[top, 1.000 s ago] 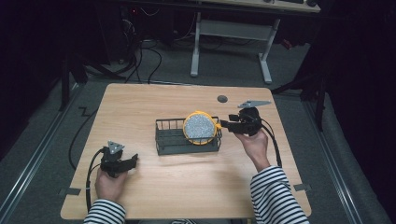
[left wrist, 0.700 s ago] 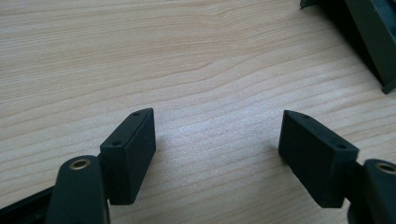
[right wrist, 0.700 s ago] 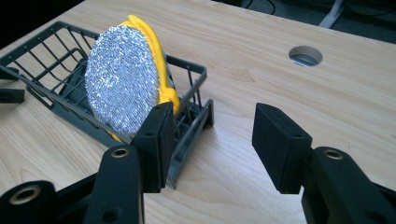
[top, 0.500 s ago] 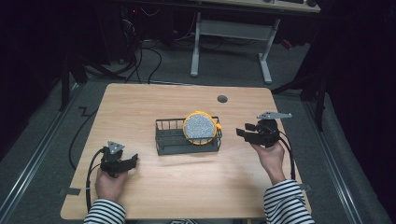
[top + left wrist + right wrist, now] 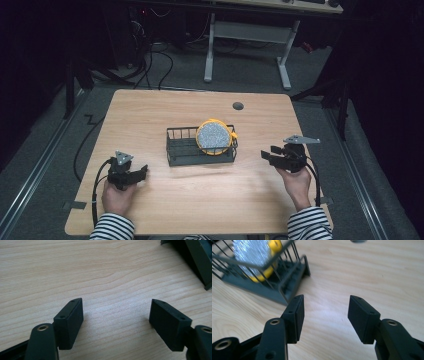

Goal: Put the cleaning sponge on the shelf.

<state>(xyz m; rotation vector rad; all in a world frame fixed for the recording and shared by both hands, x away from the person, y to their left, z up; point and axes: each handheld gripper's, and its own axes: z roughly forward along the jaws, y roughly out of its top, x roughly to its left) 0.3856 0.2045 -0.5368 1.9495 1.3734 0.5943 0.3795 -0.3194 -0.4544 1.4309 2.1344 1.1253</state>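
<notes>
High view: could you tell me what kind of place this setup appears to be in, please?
Probably a lab or workshop used for recording. A lone wooden table stands on grey carpet among loose cables, with another desk's white legs behind, and a person holds a gripper in each hand.

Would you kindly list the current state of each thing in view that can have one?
Left gripper: open, empty, low over bare wood.
Right gripper: open, empty, apart from the basket.
Wire basket: upright on the table, holding the disc at its right end.
Yellow-rimmed disc: standing on edge inside the basket, sparkly grey face toward the camera.
</notes>
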